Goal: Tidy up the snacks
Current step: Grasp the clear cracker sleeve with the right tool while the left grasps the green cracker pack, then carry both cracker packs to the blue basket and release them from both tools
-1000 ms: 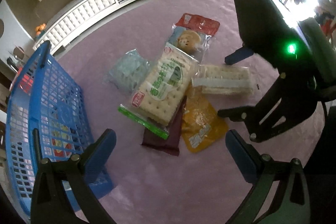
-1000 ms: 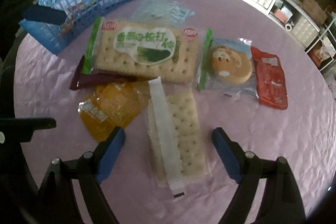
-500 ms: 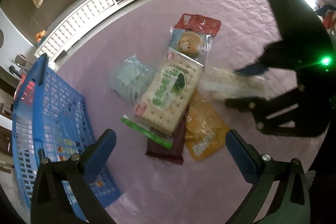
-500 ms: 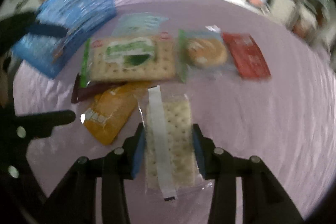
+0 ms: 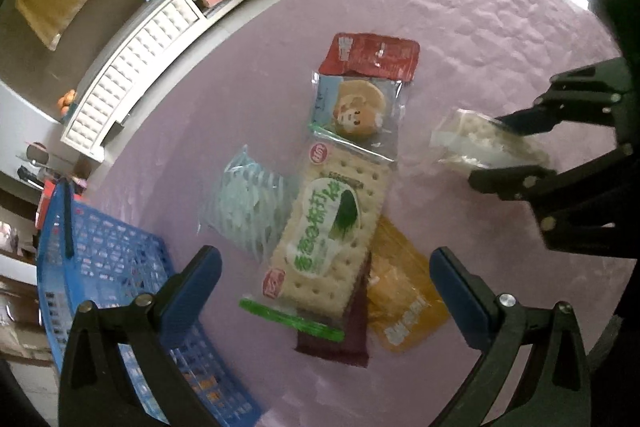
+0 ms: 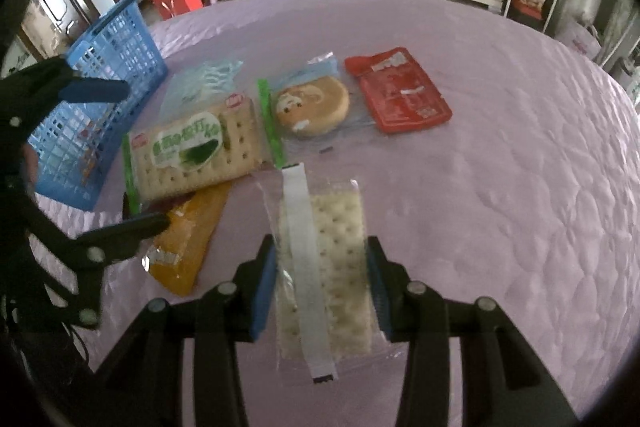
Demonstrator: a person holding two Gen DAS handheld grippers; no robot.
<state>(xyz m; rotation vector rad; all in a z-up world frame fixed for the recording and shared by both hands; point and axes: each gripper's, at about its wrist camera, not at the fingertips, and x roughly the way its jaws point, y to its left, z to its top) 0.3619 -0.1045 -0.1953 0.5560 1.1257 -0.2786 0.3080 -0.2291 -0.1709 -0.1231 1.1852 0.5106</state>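
Now right gripper (image 6: pixel 322 277) fingers pinching plain cracker pack (image 6: pixel 324 267), lifted off the purple bench (image 6: pixel 500 167); left gripper (image 5: pixel 326 281) fingers spread above green cracker pack (image 5: pixel 332 223), near blue basket (image 5: pixel 104 267).

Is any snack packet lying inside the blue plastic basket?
No: the blue plastic basket holds no packet; the packets all lie outside it.

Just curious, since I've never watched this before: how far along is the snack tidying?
Barely started. Nothing visibly sits in the blue basket yet, though its inside is hard to see. In hand: the right hand-held gripper is clamped on a clear cracker pack; the left hand-held gripper hangs open. Left on the purple cloth: six packets, including the green cracker pack and red packet.
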